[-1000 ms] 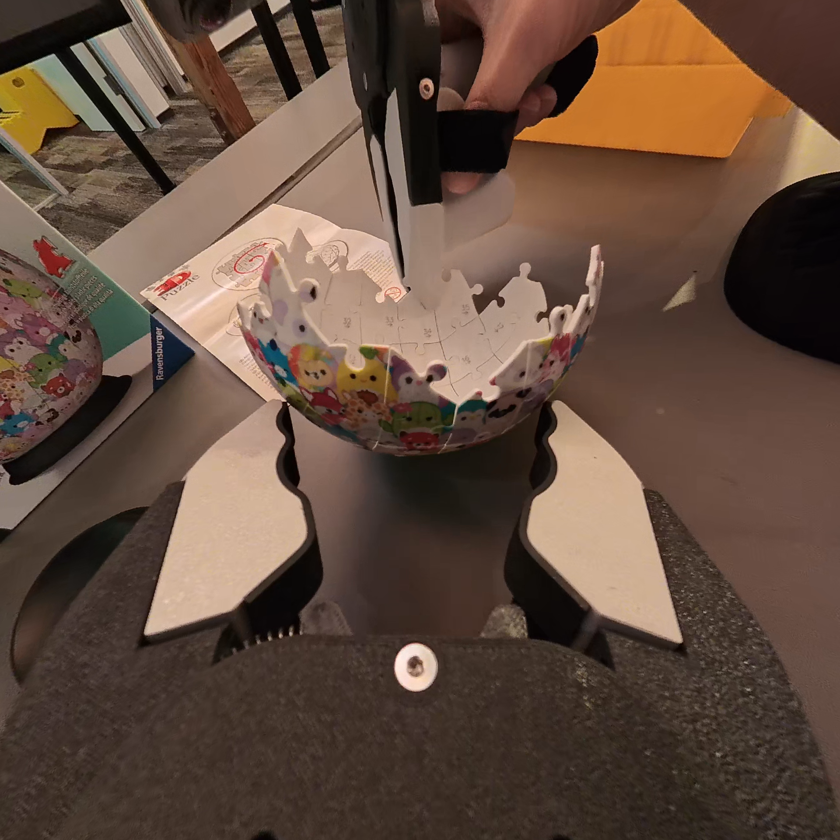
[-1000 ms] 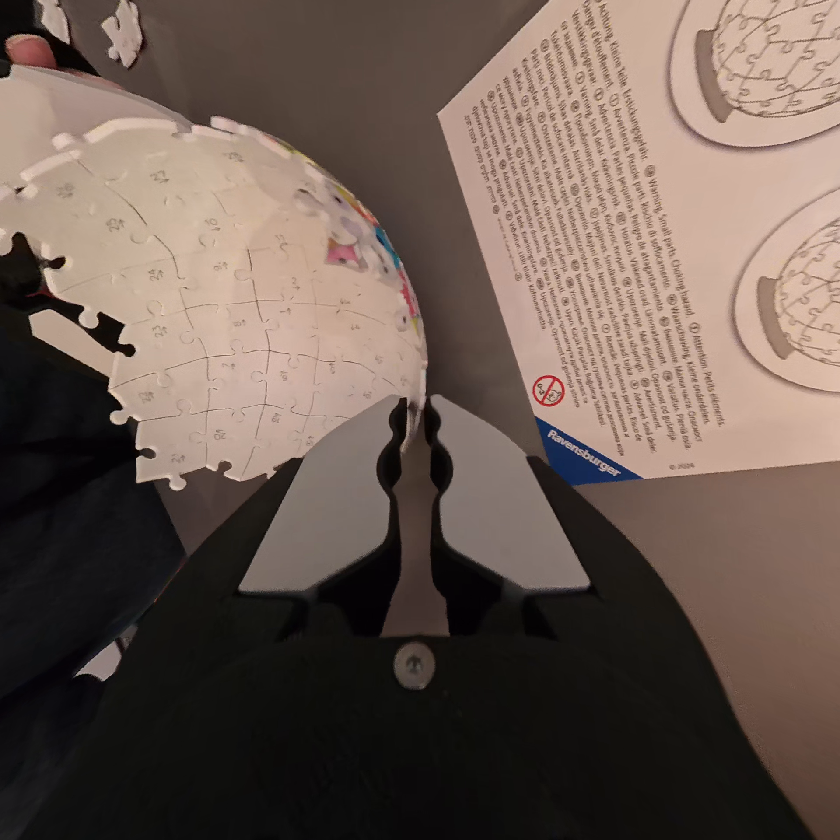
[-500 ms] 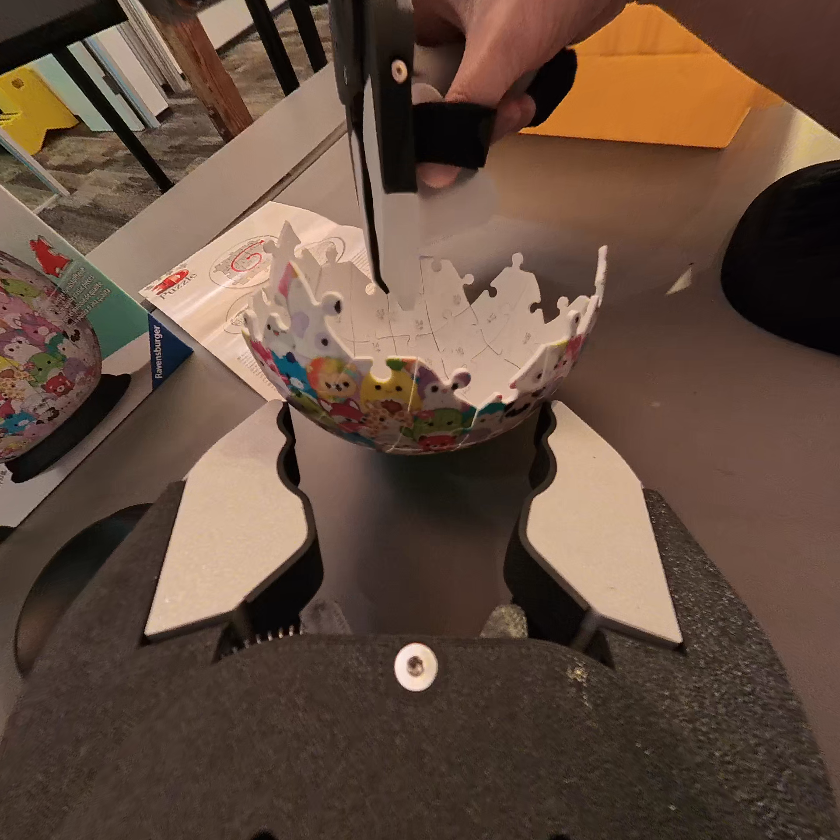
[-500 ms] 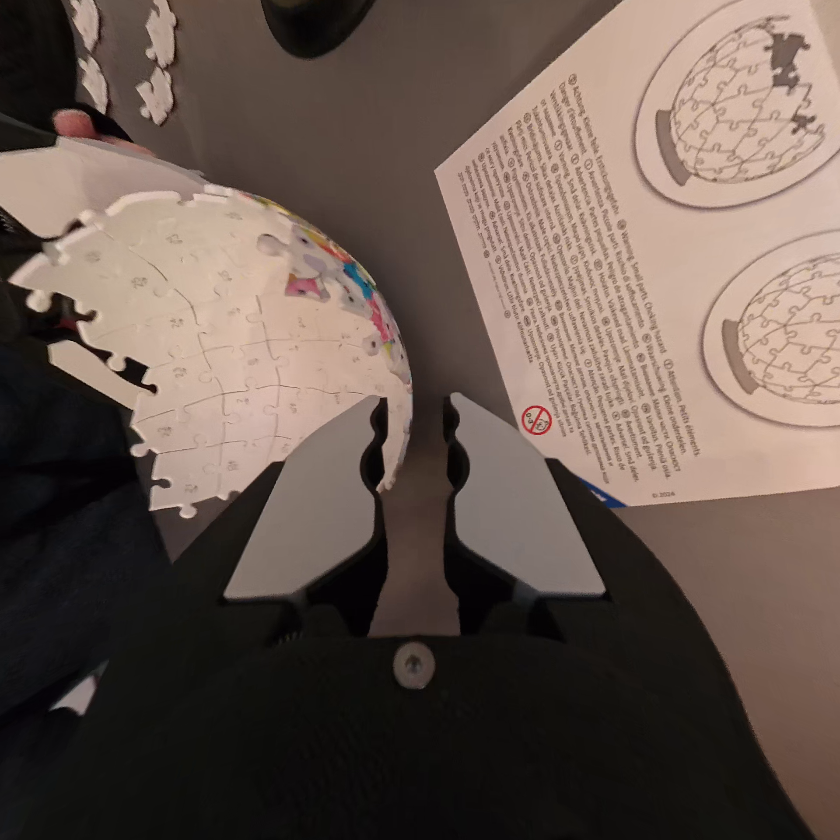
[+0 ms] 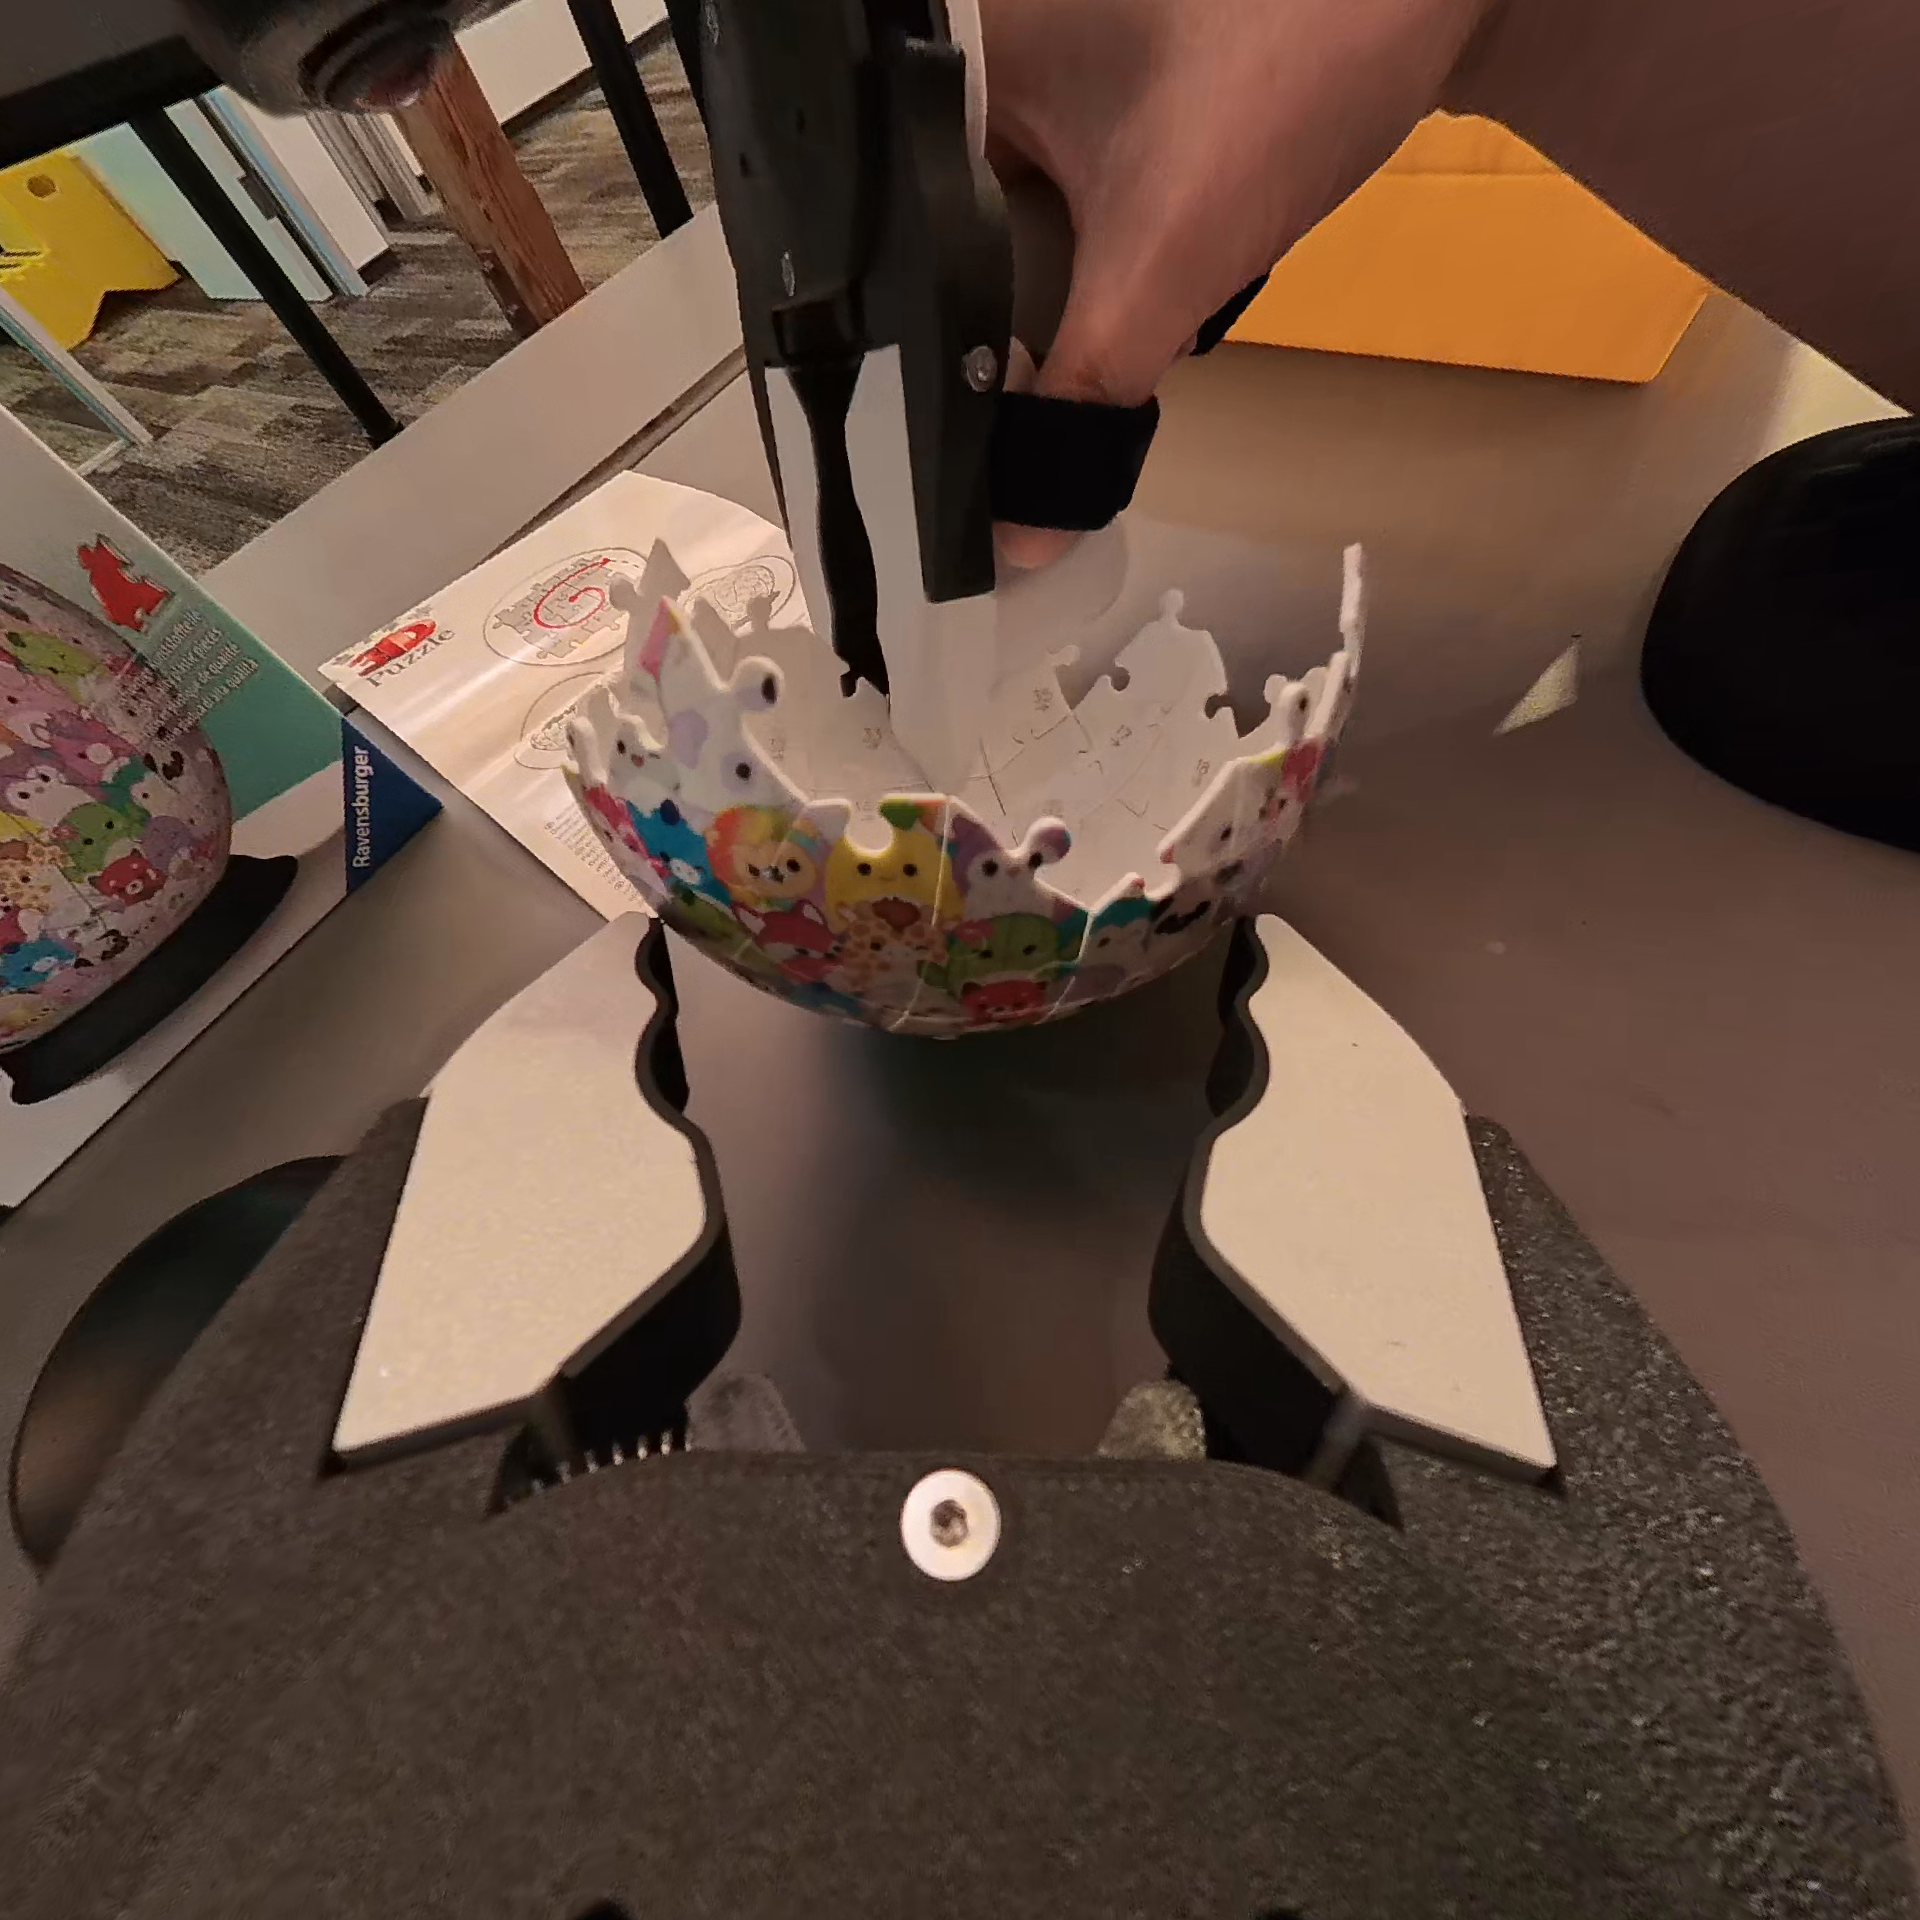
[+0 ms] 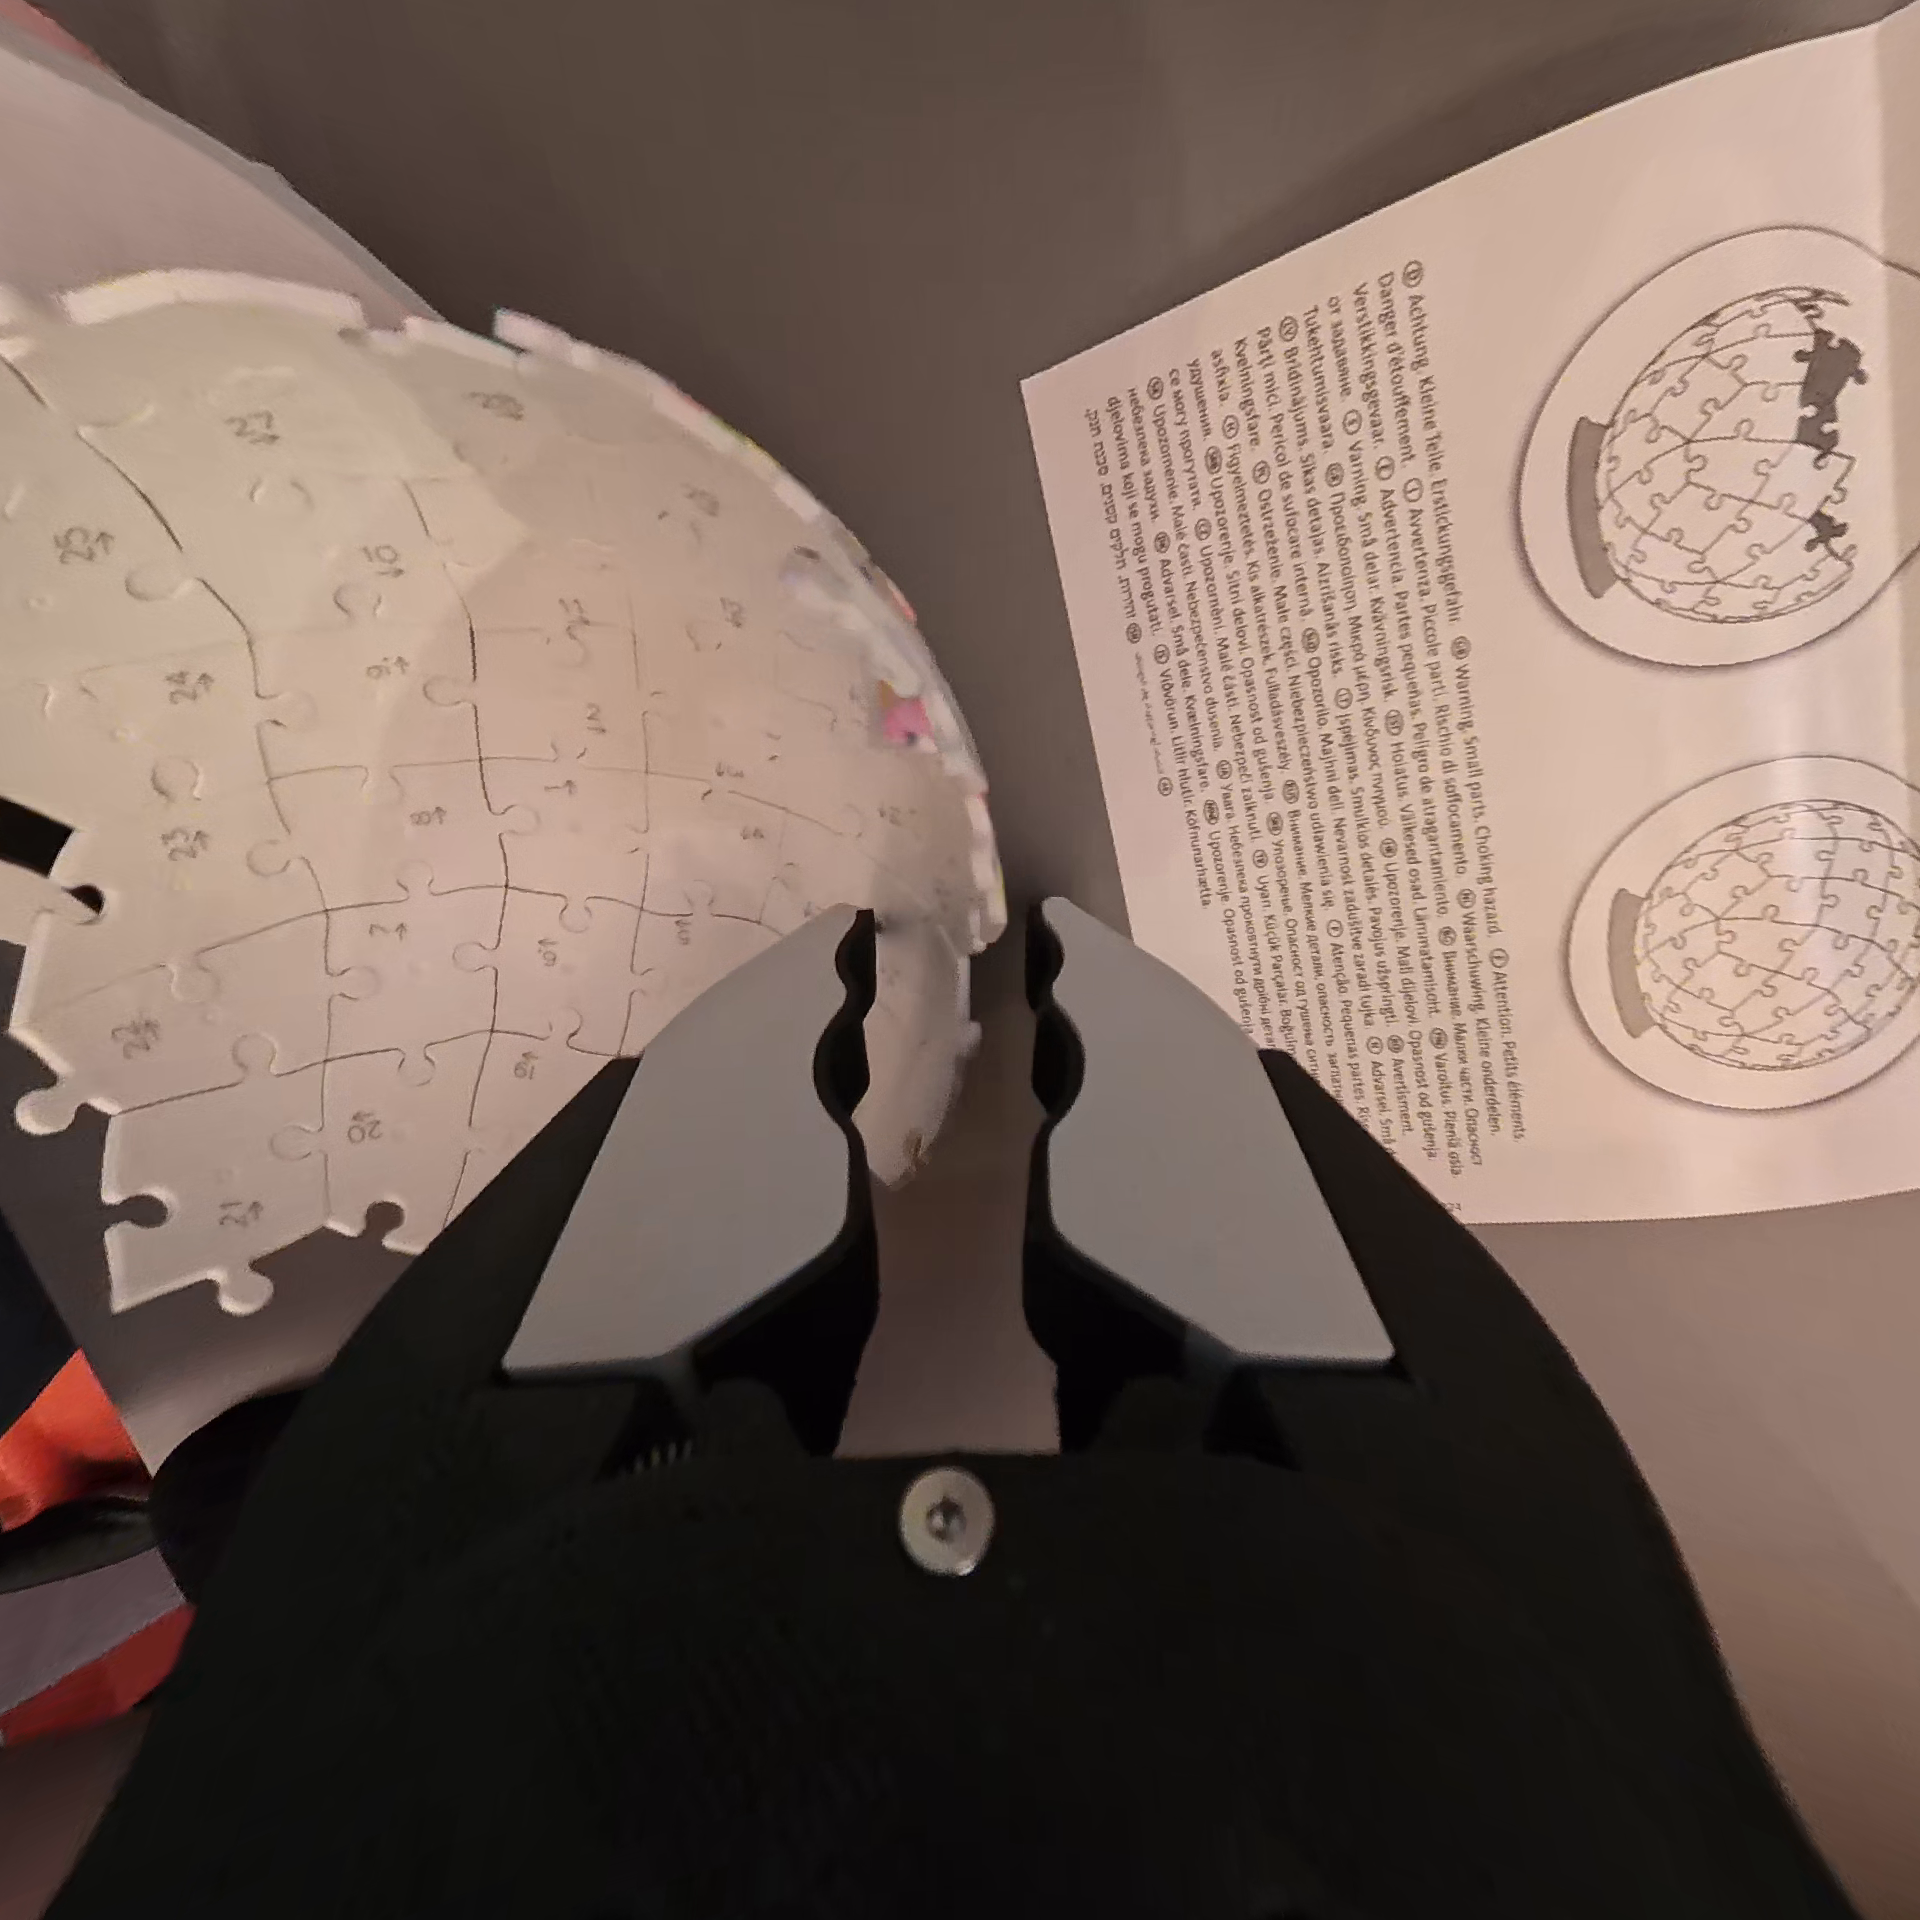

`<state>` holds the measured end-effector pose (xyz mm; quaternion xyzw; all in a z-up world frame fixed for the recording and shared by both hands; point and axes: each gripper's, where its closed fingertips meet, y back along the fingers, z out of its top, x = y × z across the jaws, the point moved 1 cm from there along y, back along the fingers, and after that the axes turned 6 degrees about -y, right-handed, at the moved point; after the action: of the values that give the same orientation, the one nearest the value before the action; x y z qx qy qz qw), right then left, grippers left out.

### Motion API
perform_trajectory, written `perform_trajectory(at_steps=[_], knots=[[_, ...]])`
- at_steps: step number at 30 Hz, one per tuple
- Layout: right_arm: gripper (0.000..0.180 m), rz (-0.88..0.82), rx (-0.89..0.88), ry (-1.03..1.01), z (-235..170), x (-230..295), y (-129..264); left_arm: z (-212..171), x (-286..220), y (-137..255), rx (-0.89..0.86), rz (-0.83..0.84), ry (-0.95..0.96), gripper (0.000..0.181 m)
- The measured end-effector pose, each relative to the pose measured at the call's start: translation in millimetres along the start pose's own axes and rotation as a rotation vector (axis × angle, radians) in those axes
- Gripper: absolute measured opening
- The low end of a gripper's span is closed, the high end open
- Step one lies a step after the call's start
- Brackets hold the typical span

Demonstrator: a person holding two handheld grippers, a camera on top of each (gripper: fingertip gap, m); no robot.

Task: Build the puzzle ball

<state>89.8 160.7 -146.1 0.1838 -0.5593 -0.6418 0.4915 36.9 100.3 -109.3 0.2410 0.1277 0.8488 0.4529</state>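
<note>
Roughly half the ball (image 5: 935,883) stood built, its rim jagged and top missing; the right tool (image 6: 951,925) straddled that rim narrowly agape, the left tool (image 5: 951,945) wide, empty.

Grey table surface (image 5: 1558,1039), smooth, dull sheen under warm overhead light; its far edge runs diagonally toward the upper left. Beyond the edge: patterned grey-brown carpet floor (image 5: 312,343), a wooden post (image 5: 488,197), thin black furniture legs (image 5: 260,260), and yellow (image 5: 73,239) and pale teal (image 5: 281,208) furniture pieces farther back by a light wall. On the table's far right side, a yellow box (image 5: 1475,260); a dark rounded object (image 5: 1797,665) sits at the right edge, identity unclear.
</note>
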Motion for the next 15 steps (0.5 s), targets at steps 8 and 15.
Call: perform_trajectory(at_steps=[8, 15], knots=[[0.024, -0.041, 0.022, 0.015, -0.4, -0.8, -1.1, 1.6, -1.5, -1.4, -0.003, -0.005, -0.003, 0.099], [0.023, -0.049, 0.022, 0.022, -0.6, -1.2, -1.1, 3.5, -2.0, -1.7, -0.012, -0.009, 0.002, 0.099]])
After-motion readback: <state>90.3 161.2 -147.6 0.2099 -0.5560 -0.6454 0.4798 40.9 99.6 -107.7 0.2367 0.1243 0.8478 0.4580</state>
